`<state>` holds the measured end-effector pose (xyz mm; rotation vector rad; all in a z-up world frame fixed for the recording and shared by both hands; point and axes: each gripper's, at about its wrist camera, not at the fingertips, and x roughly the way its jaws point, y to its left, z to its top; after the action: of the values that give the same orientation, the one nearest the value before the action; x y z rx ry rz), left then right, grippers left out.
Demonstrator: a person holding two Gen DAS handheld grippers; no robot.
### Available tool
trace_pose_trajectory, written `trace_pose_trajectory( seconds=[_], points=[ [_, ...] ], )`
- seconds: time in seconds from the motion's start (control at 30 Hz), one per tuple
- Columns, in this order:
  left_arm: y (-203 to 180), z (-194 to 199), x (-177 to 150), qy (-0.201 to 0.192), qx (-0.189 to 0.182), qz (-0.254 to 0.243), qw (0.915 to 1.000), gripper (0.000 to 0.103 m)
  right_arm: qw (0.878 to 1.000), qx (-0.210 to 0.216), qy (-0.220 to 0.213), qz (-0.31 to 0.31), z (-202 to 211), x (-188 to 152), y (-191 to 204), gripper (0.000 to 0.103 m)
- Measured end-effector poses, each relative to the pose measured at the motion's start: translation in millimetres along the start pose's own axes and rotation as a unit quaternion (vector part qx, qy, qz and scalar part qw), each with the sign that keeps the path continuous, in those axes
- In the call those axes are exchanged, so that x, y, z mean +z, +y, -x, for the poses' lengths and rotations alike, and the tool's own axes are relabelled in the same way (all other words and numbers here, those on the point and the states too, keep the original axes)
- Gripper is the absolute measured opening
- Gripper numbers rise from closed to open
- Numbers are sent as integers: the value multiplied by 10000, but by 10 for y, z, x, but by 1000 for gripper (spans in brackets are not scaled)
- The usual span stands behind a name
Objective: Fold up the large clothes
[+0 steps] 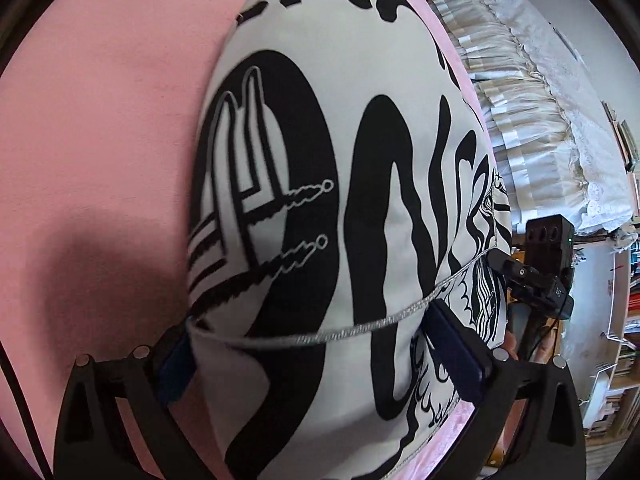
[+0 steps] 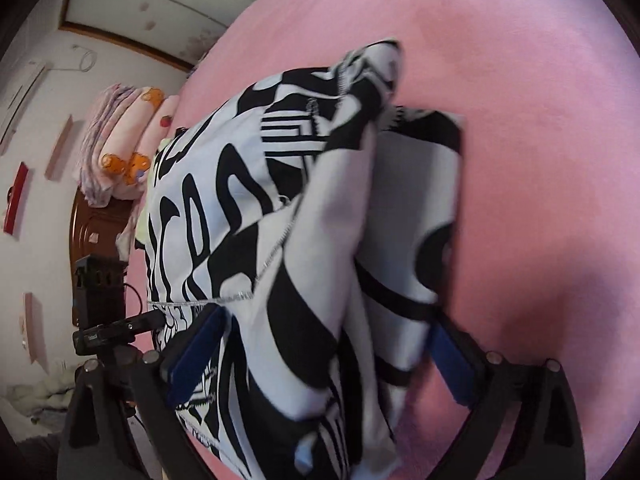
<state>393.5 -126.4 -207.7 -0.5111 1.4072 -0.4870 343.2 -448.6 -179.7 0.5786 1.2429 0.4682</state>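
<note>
The garment (image 1: 352, 152) was smooth matt cloth, printed black on white. The pink sheet (image 1: 100, 120) under it looked soft and matt.

My left wrist camera looks steeply down, close over the white black-printed cloth garment (image 1: 340, 200) on the pink bed (image 1: 100, 120). My right wrist camera, equally near, shares both from the opposite edge.

Bed (image 1: 100, 120) under smooth pink sheet, broad and flat. White garment with bold black print (image 1: 320, 160) lies directly on sheet, partly folded, one loose bunched end on top. Folded pink blankets with cartoon print (image 2: 124, 148) stacked at bed's far end.
</note>
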Motion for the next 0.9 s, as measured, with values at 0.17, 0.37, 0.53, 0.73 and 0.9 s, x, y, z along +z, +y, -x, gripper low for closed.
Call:
trace_pose_trajectory(
  seconds=[0.17, 0.37, 0.53, 0.73, 0.9],
  points=[
    [-57, -95, 39, 13, -30, -215, 9998, 103, 9991, -170, 169, 354, -202, 105, 57, 103],
    [-116, -116, 84, 62, -51, -311, 9995, 103, 9990, -163, 40, 415, -178, 48, 34, 103],
    [-211, -130, 81, -108, 161, -444, 9988, 99, 9958, -688, 29, 597, -170, 13, 165, 97],
    [-470, -60, 15, -354, 608, -793, 9944, 75, 9957, -722, 13, 580, -119, -59, 376, 58],
    [-774, 116, -129, -595, 1047, -1247, 9849, 58, 9908, -1054, -351, 774, -15, -254, 777, 36]
  ],
)
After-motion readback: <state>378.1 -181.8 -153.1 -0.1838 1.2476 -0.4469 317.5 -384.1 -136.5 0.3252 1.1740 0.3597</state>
